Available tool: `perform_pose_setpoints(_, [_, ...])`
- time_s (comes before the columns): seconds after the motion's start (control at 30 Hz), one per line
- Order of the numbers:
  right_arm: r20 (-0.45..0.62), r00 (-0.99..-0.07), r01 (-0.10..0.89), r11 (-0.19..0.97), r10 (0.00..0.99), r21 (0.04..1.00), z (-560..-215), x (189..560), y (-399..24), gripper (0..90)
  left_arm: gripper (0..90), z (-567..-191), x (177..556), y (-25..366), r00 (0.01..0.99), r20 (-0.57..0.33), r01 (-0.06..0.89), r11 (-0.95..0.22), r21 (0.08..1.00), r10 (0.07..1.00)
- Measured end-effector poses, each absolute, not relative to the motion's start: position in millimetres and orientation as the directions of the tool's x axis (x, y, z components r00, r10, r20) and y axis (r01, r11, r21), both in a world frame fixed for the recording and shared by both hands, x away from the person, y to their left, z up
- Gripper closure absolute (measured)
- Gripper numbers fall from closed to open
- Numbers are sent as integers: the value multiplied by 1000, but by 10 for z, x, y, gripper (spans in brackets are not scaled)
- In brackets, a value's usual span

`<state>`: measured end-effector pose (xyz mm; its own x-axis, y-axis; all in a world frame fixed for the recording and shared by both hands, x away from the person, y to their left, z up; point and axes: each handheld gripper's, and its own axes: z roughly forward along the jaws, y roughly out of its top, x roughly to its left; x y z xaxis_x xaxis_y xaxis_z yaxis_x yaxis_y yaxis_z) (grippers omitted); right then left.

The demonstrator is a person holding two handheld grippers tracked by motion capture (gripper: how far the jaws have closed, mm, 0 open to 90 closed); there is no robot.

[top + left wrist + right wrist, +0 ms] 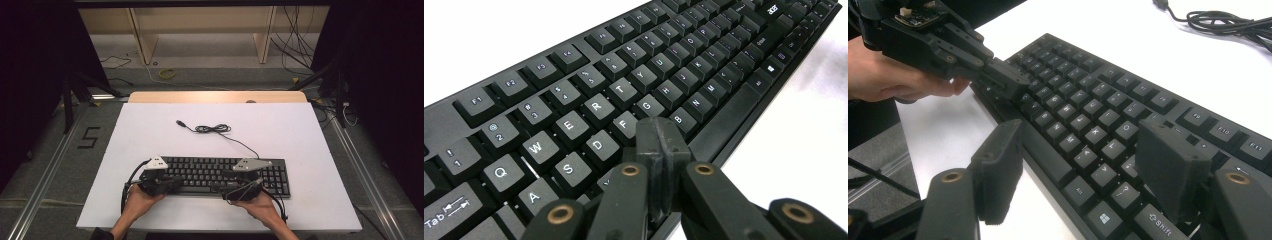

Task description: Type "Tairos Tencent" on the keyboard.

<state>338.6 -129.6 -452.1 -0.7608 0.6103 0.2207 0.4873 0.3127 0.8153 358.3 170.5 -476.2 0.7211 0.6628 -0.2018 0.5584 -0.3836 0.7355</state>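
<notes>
A black keyboard lies on the white tabletop, near its front edge. My left gripper is shut, jaws pressed flat together with nothing between them. Its tip rests over the lower letter keys of the keyboard, near the V key. My right gripper is open. In the right gripper view its jaws stand wide apart across the front edge of the keyboard, one over the bare table, the other over the keys by right Shift. The left gripper also shows there, touching the keys.
The keyboard's black cable runs back from its rear edge and ends in a loose coil with a USB plug; the coil lies beyond the function keys. A wooden table edge borders the white top at the back. Metal rails flank both sides.
</notes>
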Motion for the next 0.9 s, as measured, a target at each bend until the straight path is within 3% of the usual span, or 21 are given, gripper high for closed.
perform_pose_setpoints(0.9, [225, -758, 492, 311, 612, 813, -4522, 3345, -1338, 364, 893, -4794, 3632, 1696, 707, -202, 577, -388, 719, 678])
